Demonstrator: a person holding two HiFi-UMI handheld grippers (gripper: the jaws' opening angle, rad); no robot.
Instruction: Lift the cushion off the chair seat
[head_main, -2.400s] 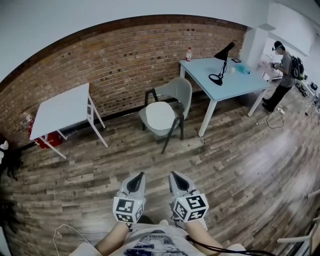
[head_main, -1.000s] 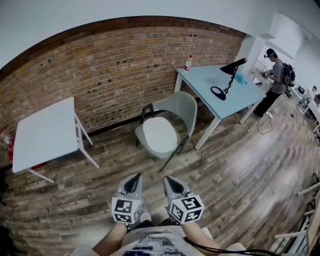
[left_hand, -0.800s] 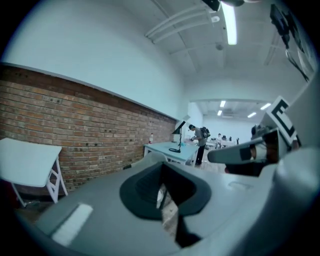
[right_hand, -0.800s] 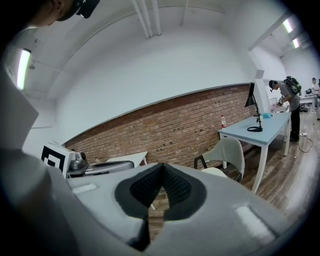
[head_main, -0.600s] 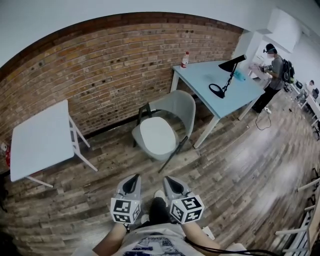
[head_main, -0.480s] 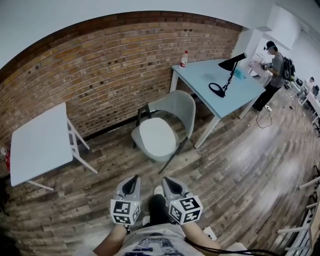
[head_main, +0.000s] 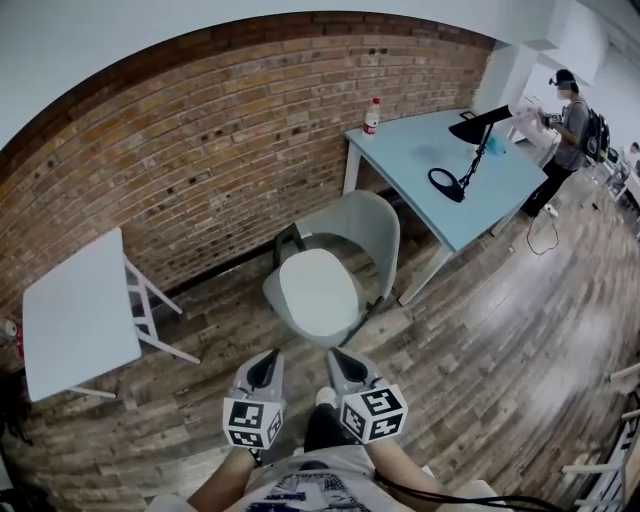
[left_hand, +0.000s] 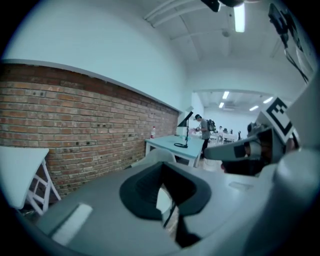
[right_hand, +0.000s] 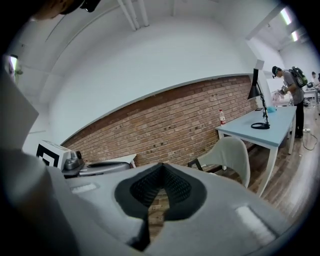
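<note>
Room's pretty bare. The long brick wall runs across the back, with plain white wall above it going up to a white ceiling. The floor is worn wood planks in mixed grey-brown, a bit shiny on the right. A pale blue table sits end-on against the brick, with a black desk lamp on it and a small bottle at the corner by the wall. Off to the left there's a white folding table. Lighting is a ceiling tube – bright, cool white.
</note>
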